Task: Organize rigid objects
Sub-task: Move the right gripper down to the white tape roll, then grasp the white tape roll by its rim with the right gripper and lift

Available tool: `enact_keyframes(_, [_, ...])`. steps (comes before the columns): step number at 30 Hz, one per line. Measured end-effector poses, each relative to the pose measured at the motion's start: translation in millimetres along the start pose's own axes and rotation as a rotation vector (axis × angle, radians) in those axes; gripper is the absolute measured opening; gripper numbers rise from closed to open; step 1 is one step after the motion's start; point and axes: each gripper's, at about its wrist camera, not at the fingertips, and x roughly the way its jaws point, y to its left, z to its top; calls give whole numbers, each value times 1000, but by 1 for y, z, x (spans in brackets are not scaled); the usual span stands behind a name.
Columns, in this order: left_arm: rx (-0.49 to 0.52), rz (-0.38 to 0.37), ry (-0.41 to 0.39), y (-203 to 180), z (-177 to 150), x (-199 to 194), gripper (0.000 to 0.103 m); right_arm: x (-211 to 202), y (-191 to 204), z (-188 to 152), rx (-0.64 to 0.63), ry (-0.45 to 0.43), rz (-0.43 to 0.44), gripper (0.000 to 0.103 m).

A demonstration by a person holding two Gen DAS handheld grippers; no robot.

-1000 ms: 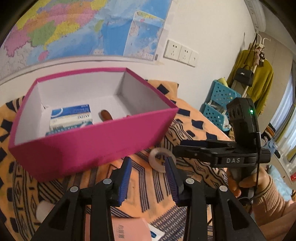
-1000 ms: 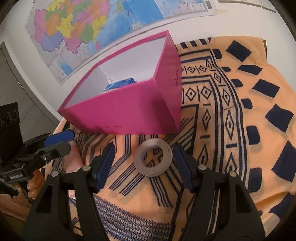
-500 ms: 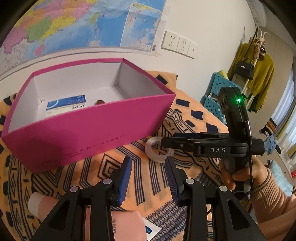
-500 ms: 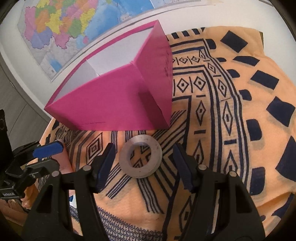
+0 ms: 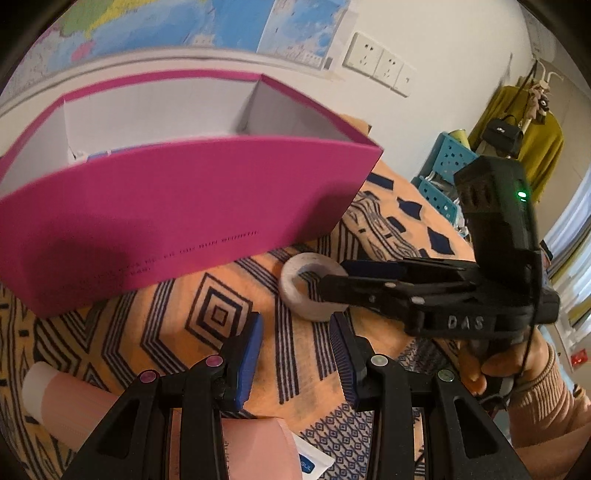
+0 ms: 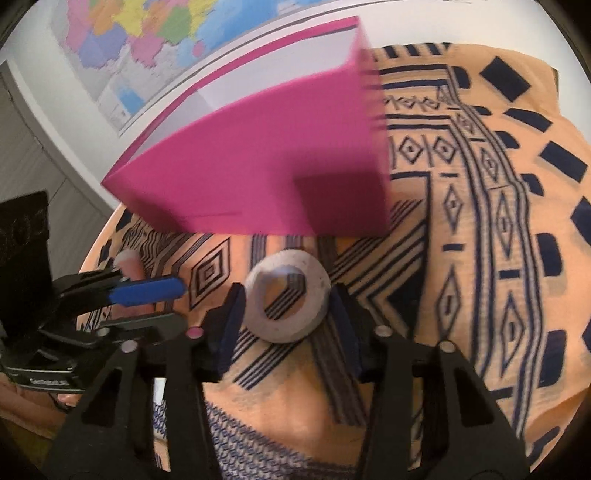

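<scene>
On my right wrist camera the right tool (image 6: 286,317) sits lowest and nearest, its two blue-padded fingers spread to either side of a pale grey ring (image 6: 288,297) that lies flat on the patterned orange cloth (image 6: 480,258) covering the tabletop; the pads stand just beside the ring's rim at 9 and 3 o'clock, and I cannot tell whether they touch it yet, so I read this tool as parted around the ring and not clamped. At 9 o'clock from the ring, the left tool (image 6: 147,295) enters from the side, one blue pad showing. Switching to my left wrist camera, the left tool (image 5: 295,354) is spread with nothing between its fingers, hanging over bare cloth. Directly under it, at 6 o'clock, lies a pink packet (image 5: 251,454) with a blue-and-white sachet (image 5: 310,461) at its corner, and a pink tube with a white cap (image 5: 55,395) rests at 8 o'clock. The ring (image 5: 306,291) lies just beyond the fingertips at 12 o'clock, with the right tool (image 5: 332,280) reaching over it from 3 o'clock, a green light on its body. Farther out, at 11 o'clock, stands the open pink box (image 5: 166,221), near the ring but apart from it, a blue-edged item barely showing inside. Behind it hang a wall map (image 5: 184,22) and white sockets (image 5: 380,66).
</scene>
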Motion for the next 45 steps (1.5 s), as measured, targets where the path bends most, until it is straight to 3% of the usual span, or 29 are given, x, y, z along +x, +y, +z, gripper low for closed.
enact_keyframes(13, [-27, 28, 57, 6, 1, 22, 37, 10, 9, 4, -60, -3, -80, 33])
enact_keyframes(17, [-25, 36, 67, 2, 4, 27, 37, 15, 16, 3, -108, -7, -144, 22])
enact_keyframes(22, [-23, 38, 75, -1, 8, 33, 37, 14, 16, 3, -103, -14, -131, 17])
enact_keyframes(33, [-18, 42, 69, -4, 7, 34, 35, 16, 25, -1, -118, 4, -113, 20])
enact_keyframes(45, [-6, 47, 2, -6, 12, 8, 32, -4, 32, 0, -113, -60, -103, 19])
